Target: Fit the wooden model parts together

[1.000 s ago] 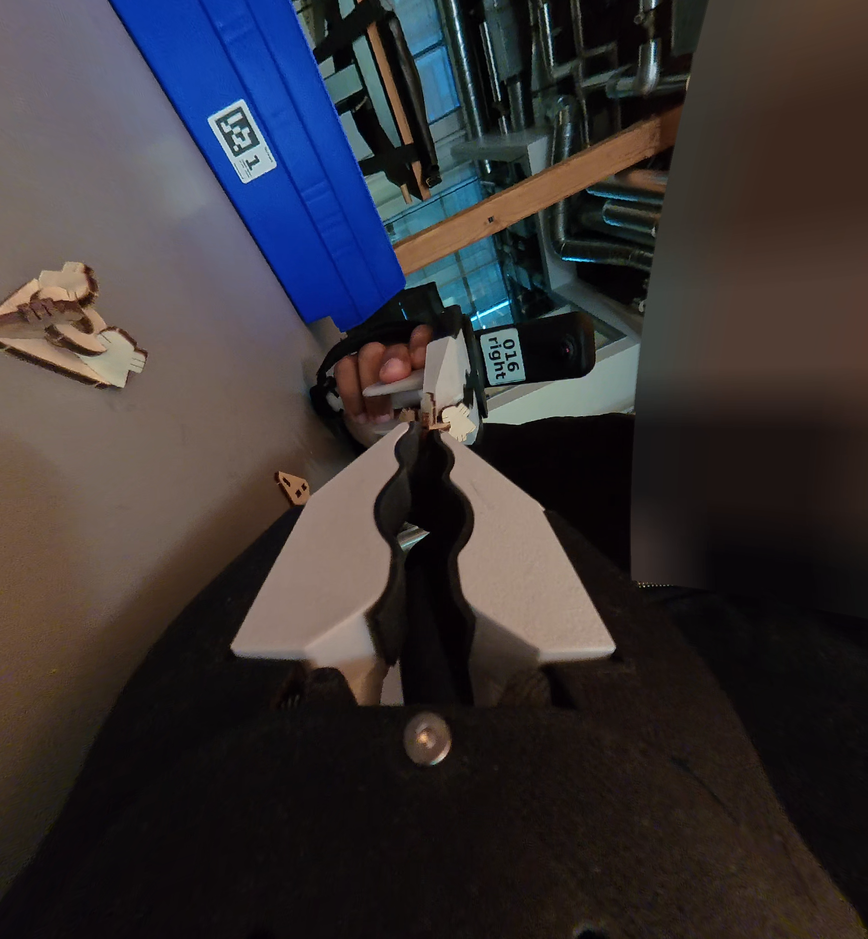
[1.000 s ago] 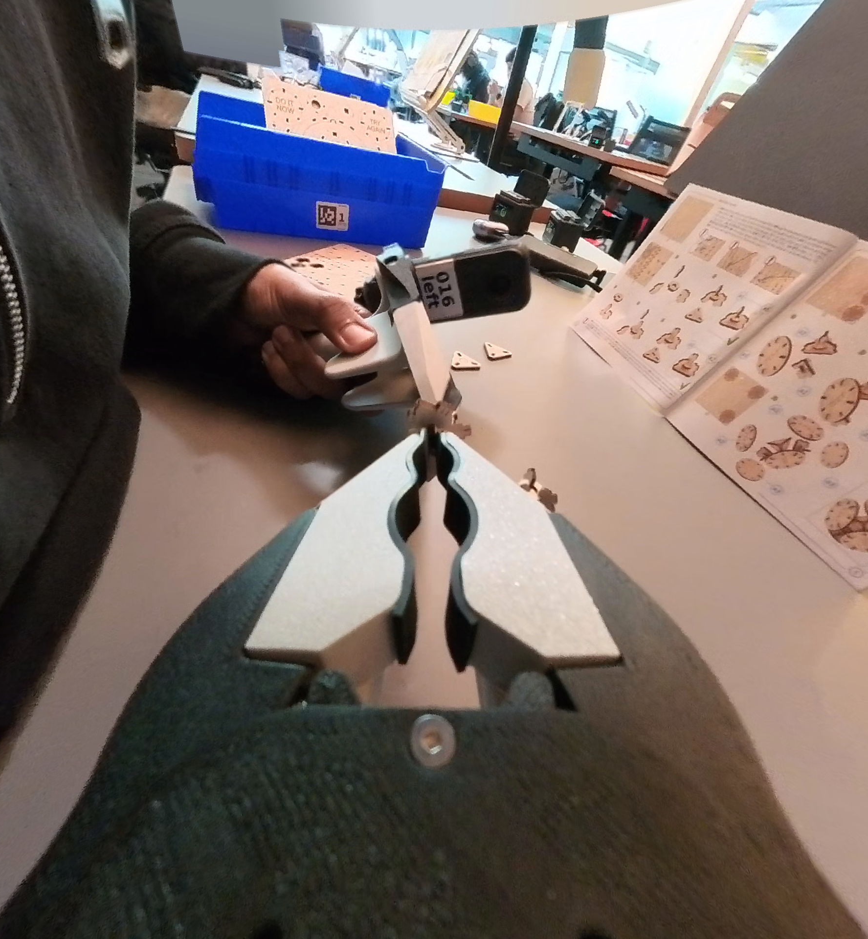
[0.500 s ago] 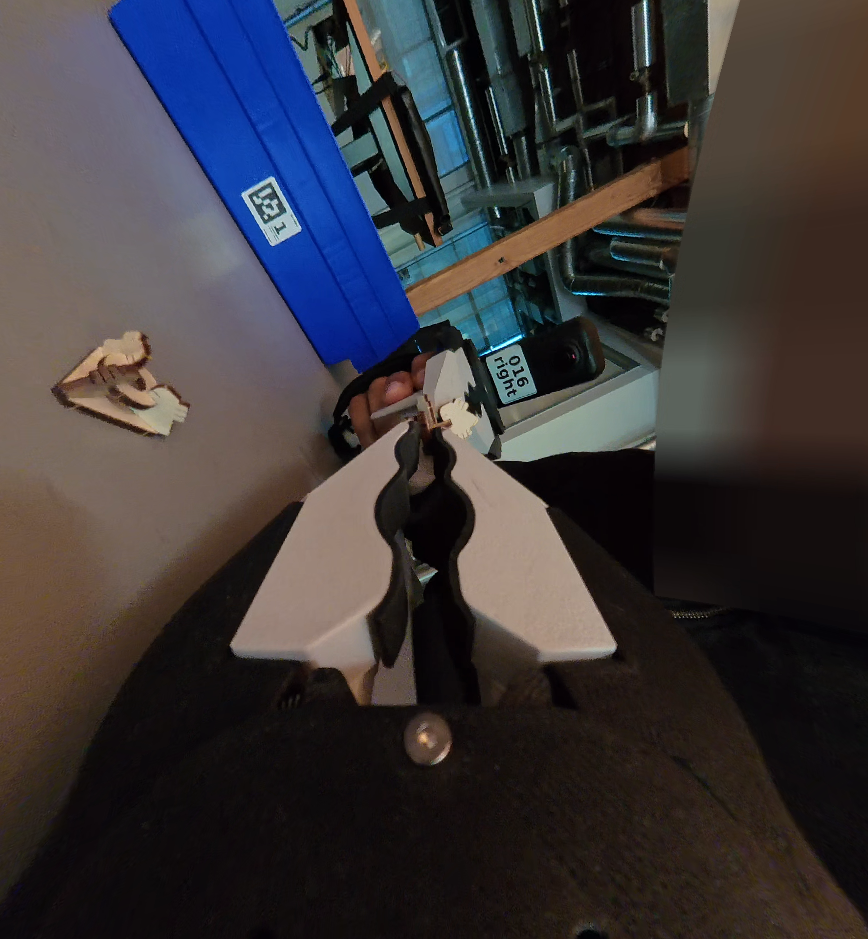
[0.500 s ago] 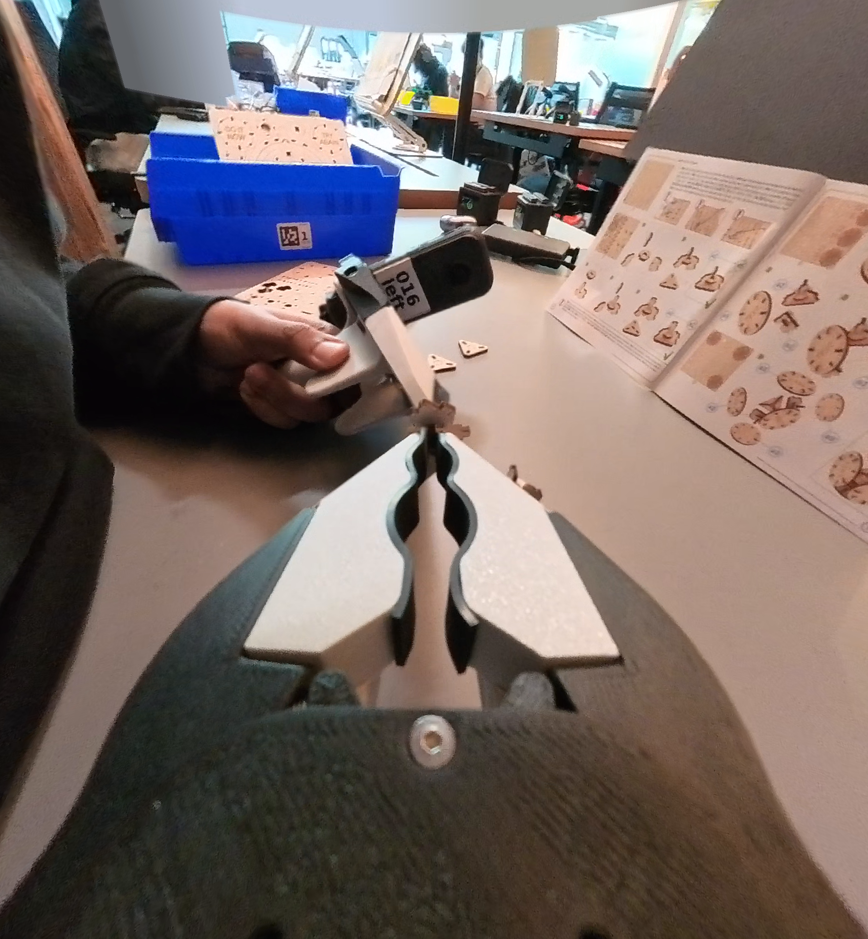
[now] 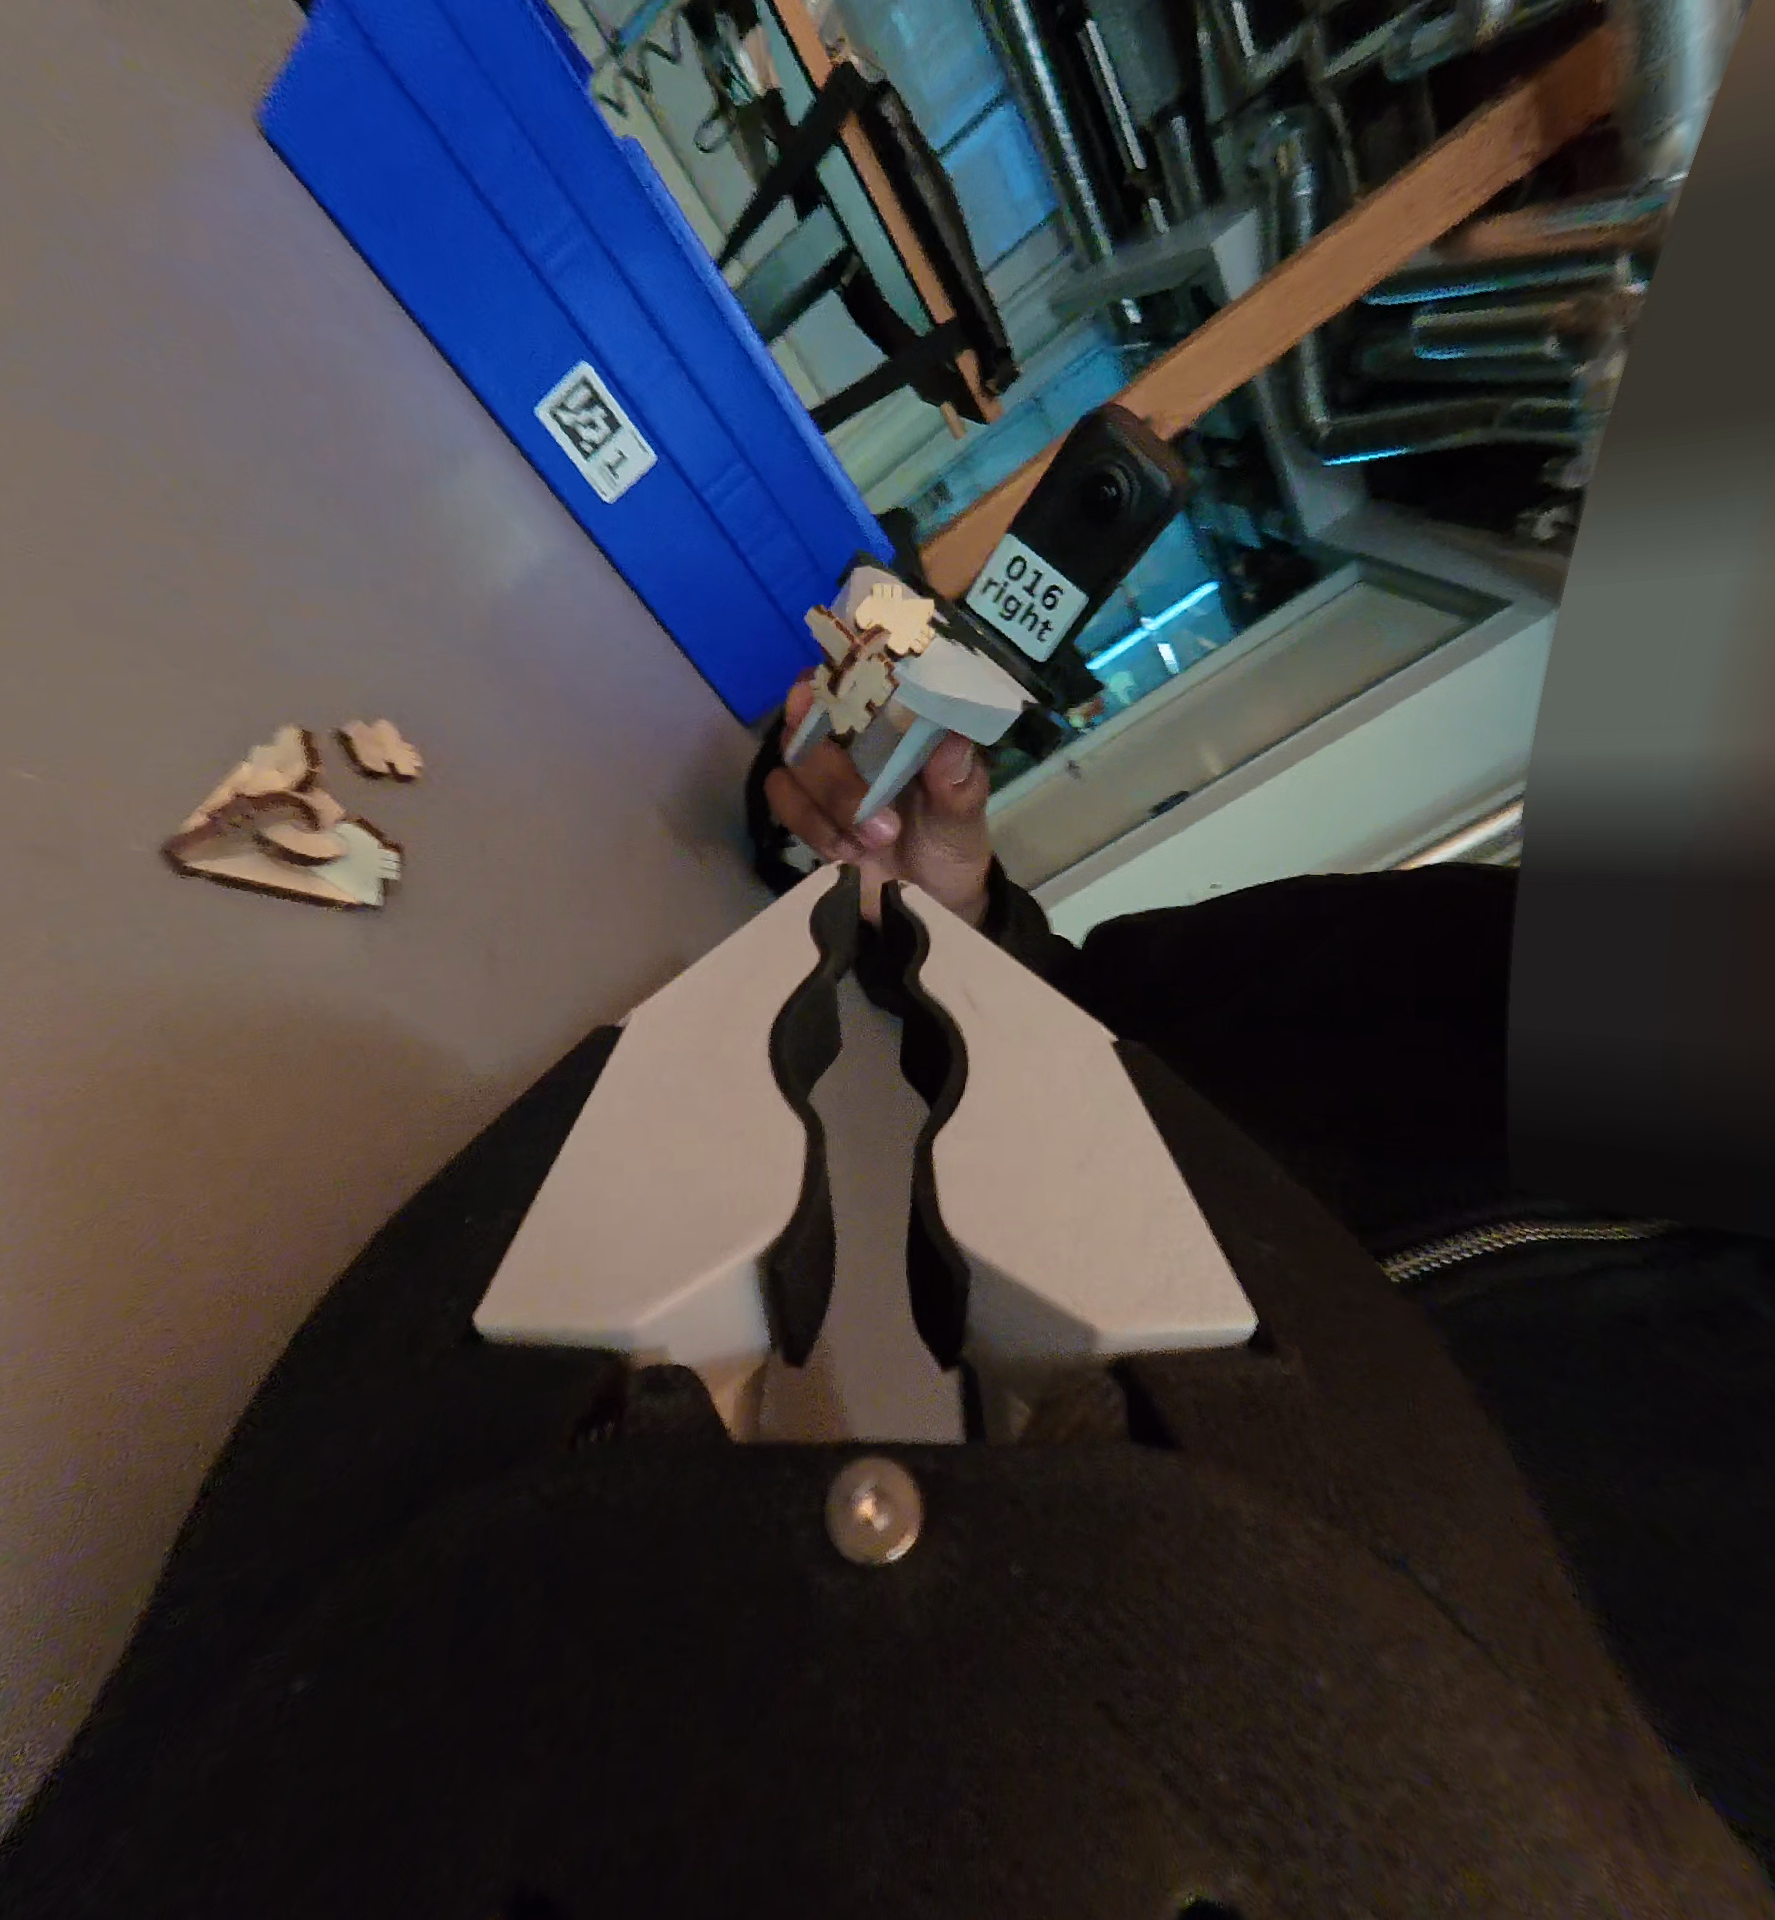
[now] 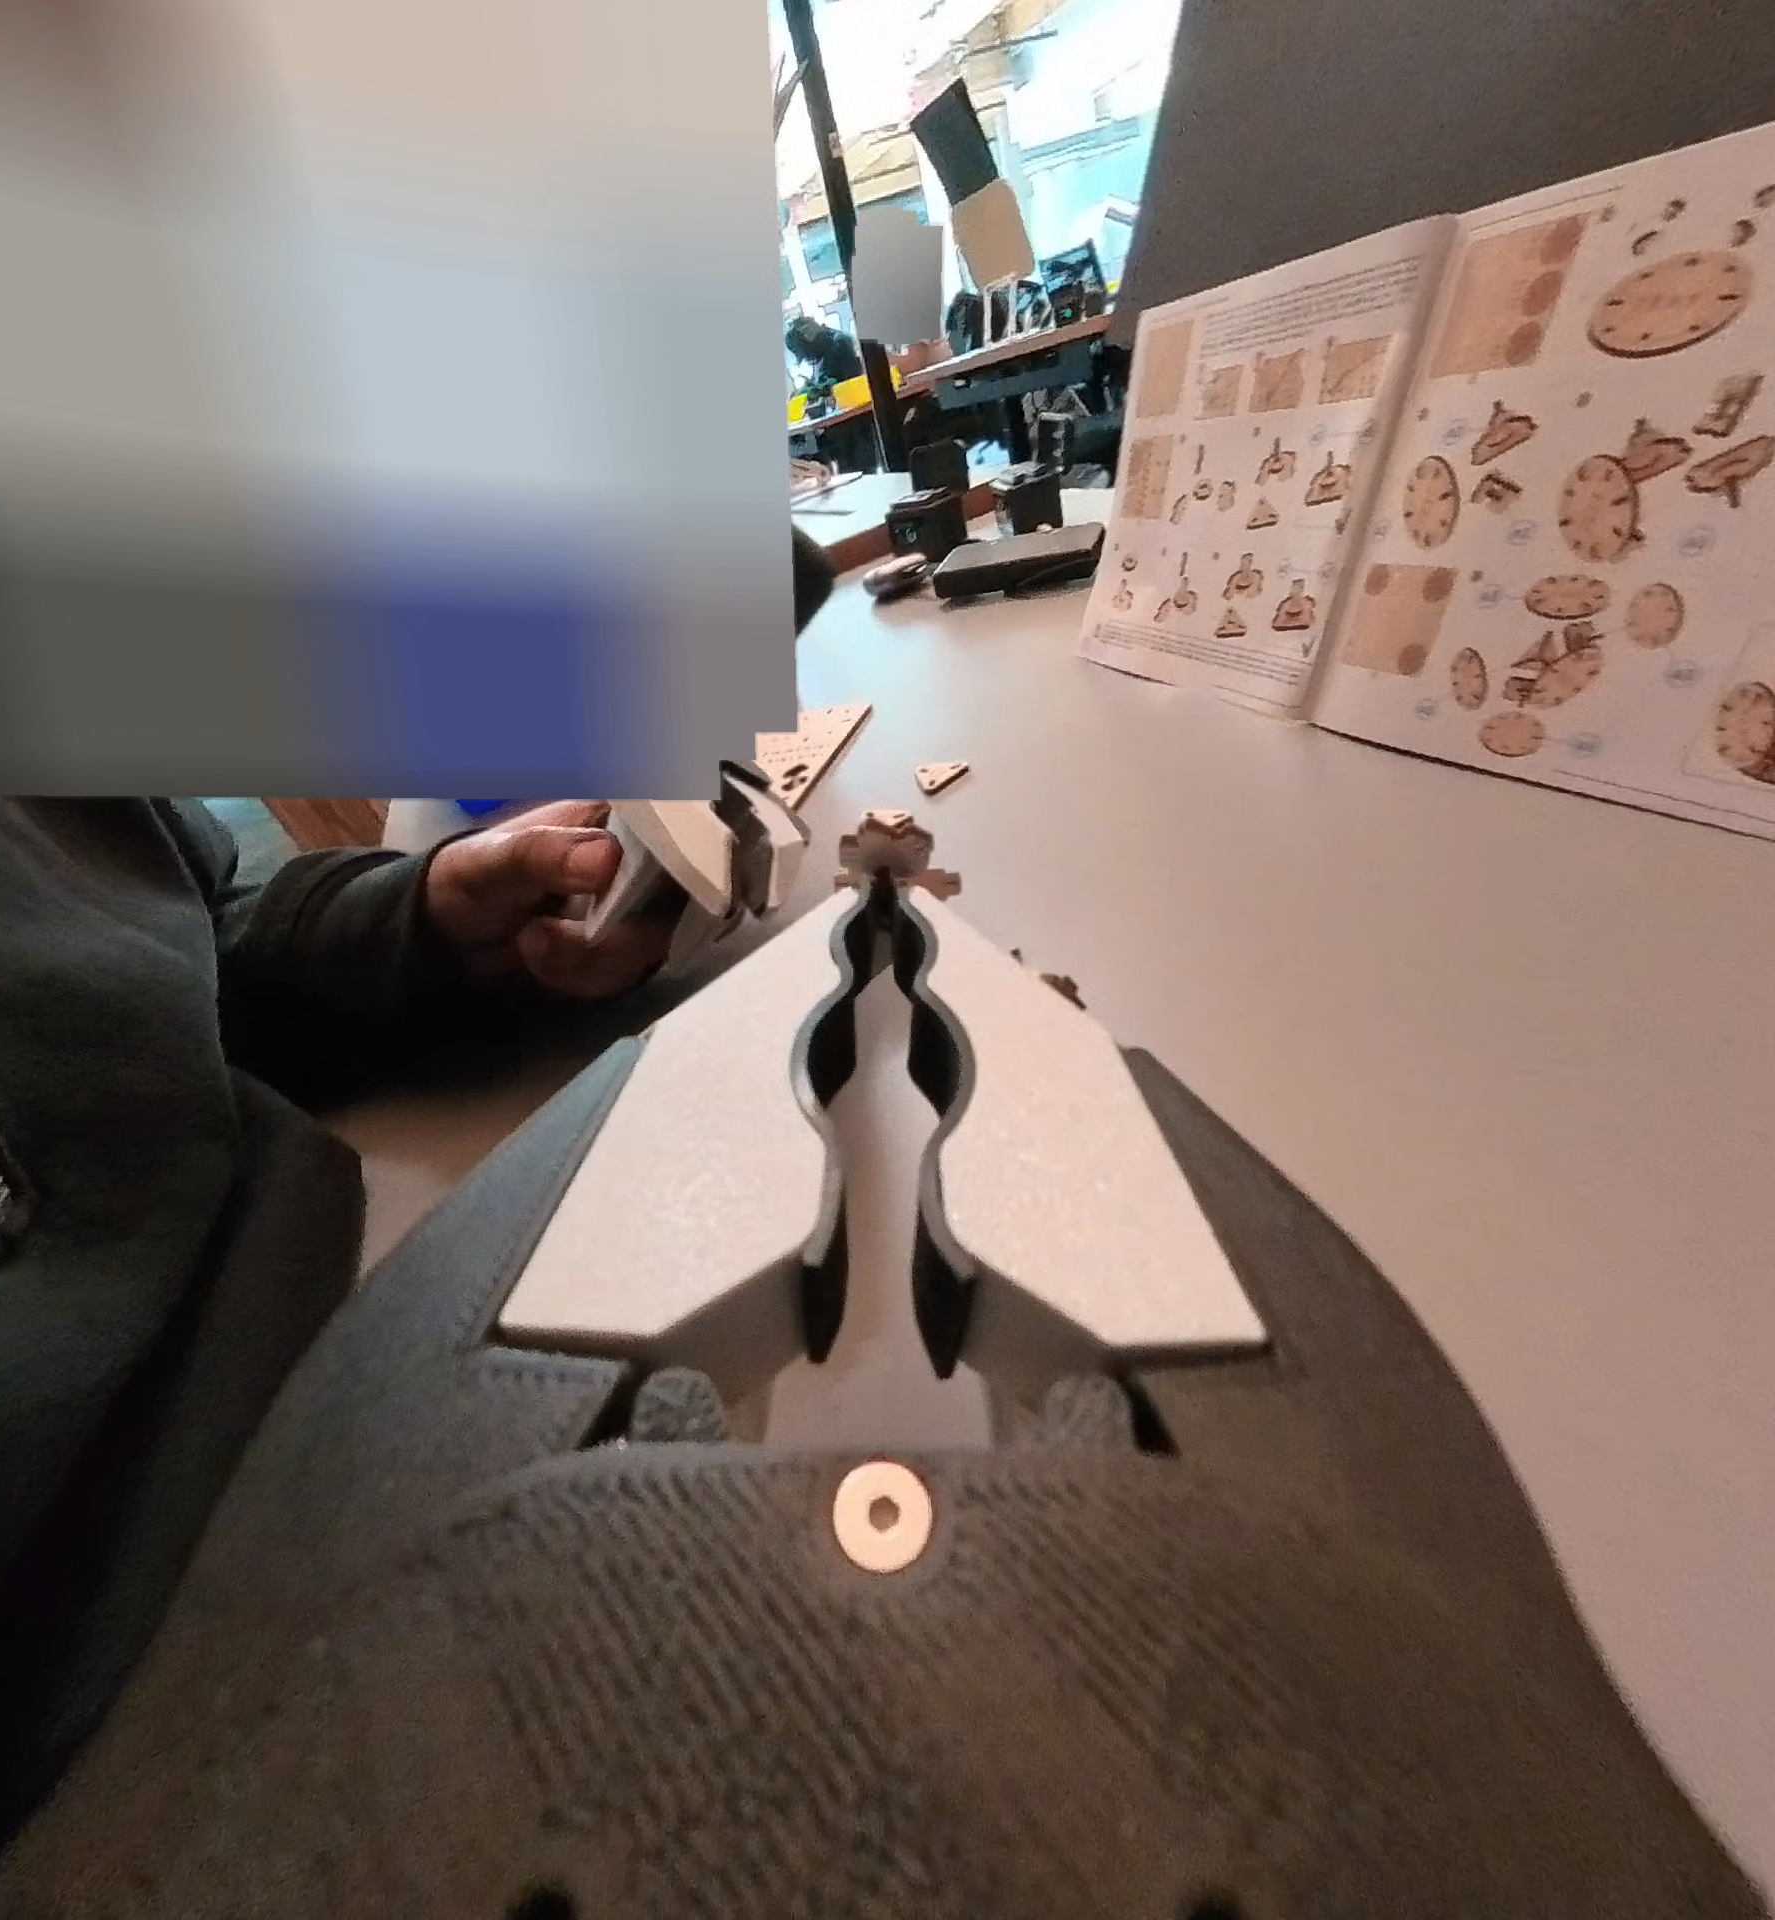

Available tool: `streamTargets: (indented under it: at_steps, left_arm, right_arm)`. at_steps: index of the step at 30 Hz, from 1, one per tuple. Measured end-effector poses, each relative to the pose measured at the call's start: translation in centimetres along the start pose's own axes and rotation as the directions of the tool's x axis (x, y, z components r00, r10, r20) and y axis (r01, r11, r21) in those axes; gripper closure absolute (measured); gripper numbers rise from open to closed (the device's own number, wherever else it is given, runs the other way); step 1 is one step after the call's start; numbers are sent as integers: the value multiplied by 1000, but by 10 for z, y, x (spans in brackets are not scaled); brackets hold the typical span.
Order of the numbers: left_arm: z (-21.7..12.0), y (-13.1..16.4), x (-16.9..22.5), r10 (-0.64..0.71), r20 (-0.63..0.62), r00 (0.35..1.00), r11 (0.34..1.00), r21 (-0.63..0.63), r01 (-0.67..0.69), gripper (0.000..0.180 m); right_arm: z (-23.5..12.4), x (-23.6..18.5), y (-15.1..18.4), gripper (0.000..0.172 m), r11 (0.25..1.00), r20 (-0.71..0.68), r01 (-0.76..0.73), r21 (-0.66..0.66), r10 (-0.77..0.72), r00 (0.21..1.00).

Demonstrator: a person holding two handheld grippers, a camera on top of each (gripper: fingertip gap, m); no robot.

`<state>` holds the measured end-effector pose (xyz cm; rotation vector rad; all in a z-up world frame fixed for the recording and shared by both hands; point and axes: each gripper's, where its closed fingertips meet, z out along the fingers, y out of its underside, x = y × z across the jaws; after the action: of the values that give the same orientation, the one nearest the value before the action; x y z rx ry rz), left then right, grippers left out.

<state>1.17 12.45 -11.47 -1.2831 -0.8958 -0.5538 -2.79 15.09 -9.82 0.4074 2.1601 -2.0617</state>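
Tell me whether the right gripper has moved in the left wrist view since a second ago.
Yes. The right gripper, pinching the small wooden assembly, now overlaps the blue bin's end; before, it sat below the bin, at the left gripper's fingertips.

White wedge fingers (image 6: 1059, 1174), black wavy pads, silver screw (image 6: 881, 1525), black zip jacket (image 6: 83, 1195).

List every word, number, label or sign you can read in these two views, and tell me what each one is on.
I don't repeat writing from pictures, so here is where it stands.
White label on the black camera: short printed text, legible.
White sticker on the blue bin: a square code mark and one character, legible.
Open booklet: paragraphs and small tags beside the diagrams, too small and blurred to read.
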Motion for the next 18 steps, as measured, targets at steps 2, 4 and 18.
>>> streamTargets:
  at_steps: [2, 4, 18]
  left_arm:
    - [-4, -3, -6, 52, 71, 996, 999, 4, -52, 176]
    - [-5, -3, -12, 110, 146, 983, 994, -16, -109, 174]
    - [38, -11, -62, 526, 403, 749, 820, -474, -321, 145]
  right_arm:
    - [-4, 6, -3, 171, 999, -11, -40, 22, 40, 999]
    - [-8, 10, -7, 171, 996, -18, -71, 45, 72, 997]
    - [-31, 10, -27, 172, 989, -59, -36, 144, 45, 997]
